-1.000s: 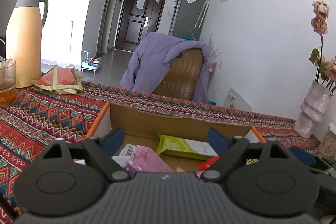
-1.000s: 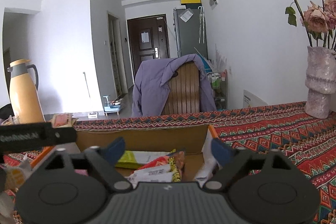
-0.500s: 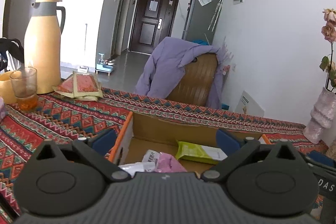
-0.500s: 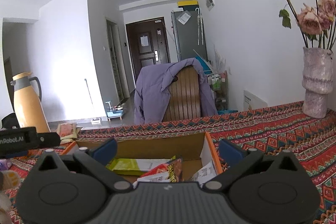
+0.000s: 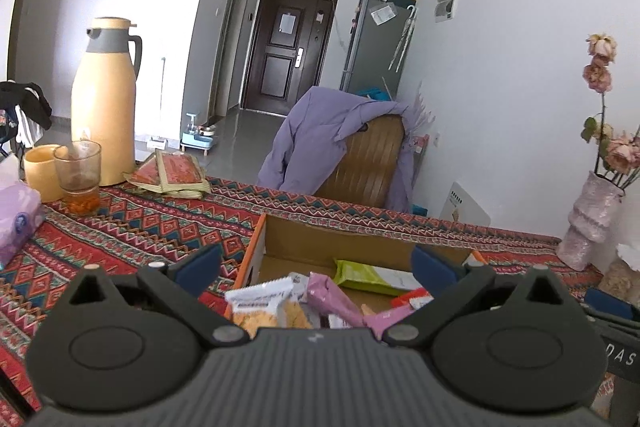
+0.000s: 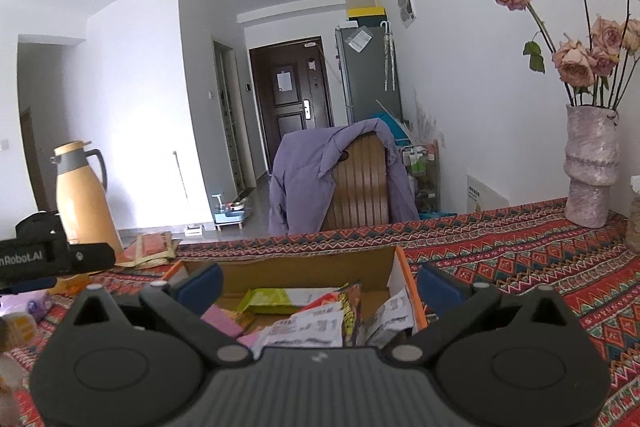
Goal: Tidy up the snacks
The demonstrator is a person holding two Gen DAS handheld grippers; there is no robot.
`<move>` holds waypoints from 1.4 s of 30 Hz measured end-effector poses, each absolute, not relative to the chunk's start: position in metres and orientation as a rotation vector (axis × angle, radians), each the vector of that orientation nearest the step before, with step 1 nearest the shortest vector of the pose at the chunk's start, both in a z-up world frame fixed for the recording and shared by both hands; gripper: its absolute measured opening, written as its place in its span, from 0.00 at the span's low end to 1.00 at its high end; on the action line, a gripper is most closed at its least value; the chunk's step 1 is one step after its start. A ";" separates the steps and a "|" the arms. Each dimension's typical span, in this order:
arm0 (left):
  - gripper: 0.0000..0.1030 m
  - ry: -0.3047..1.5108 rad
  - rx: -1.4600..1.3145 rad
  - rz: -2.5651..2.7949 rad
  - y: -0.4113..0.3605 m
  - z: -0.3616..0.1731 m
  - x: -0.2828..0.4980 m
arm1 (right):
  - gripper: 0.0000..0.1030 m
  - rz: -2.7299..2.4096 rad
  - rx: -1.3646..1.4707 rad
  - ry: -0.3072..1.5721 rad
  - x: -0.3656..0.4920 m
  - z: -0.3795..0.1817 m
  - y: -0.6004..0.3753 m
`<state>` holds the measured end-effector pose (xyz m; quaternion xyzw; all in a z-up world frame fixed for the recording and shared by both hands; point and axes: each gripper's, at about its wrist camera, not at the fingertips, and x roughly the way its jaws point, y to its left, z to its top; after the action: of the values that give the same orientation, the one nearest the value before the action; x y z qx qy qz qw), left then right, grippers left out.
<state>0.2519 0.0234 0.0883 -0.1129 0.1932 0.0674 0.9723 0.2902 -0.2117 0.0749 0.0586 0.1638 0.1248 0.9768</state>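
Observation:
An open cardboard box (image 5: 256, 251) with an orange rim sits on the patterned tablecloth. Inside lie a green packet (image 5: 372, 277), a pink packet (image 5: 332, 297), a white cracker packet (image 5: 264, 303) and a red one (image 5: 412, 301). My left gripper (image 5: 316, 265) hovers over the box's near left corner, open, with nothing between its blue pads. The right wrist view shows the same box (image 6: 304, 267) with the green packet (image 6: 272, 299), a red-and-yellow packet (image 6: 348, 307) and white wrappers (image 6: 308, 327). My right gripper (image 6: 318, 281) is open and empty above the box's near right side.
A yellow thermos (image 5: 106, 107), a glass of tea (image 5: 80, 175), a yellow cup (image 5: 38, 167), folded red packets (image 5: 172, 175) and a purple tissue pack (image 5: 16, 215) stand on the left. A vase of dried roses (image 6: 592, 167) is at the right. A chair with a purple jacket (image 5: 352, 147) stands behind the table.
Both grippers have drawn back and risen from the box, so more of the box and table shows. Their jaws have spread a little wider.

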 end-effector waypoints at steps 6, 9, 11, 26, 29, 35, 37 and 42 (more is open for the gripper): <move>1.00 0.354 -0.204 0.135 0.027 0.098 0.204 | 1.00 0.257 0.116 0.312 0.244 0.085 -0.216; 1.00 0.331 -0.221 0.131 0.033 0.104 0.179 | 1.00 0.268 0.113 0.298 0.222 0.092 -0.219; 1.00 0.319 -0.228 0.120 0.037 0.106 0.162 | 1.00 0.276 0.112 0.289 0.206 0.094 -0.221; 1.00 0.287 -0.155 0.090 0.044 0.088 0.063 | 1.00 0.345 0.097 0.254 0.108 0.086 -0.235; 1.00 0.296 -0.129 0.083 0.041 0.076 0.051 | 1.00 0.351 0.095 0.269 0.095 0.077 -0.237; 1.00 0.347 -0.125 0.048 0.042 0.053 0.039 | 1.00 0.336 0.074 0.300 0.076 0.058 -0.240; 1.00 0.364 -0.127 0.028 0.043 0.045 0.037 | 1.00 0.332 0.072 0.312 0.072 0.053 -0.241; 1.00 0.397 -0.126 0.010 0.044 0.029 0.029 | 1.00 0.326 0.062 0.347 0.066 0.038 -0.244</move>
<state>0.0293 0.0440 0.0290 -0.0627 0.1970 0.0050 0.9784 0.0662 -0.2441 0.0377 0.0308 0.1719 0.1617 0.9713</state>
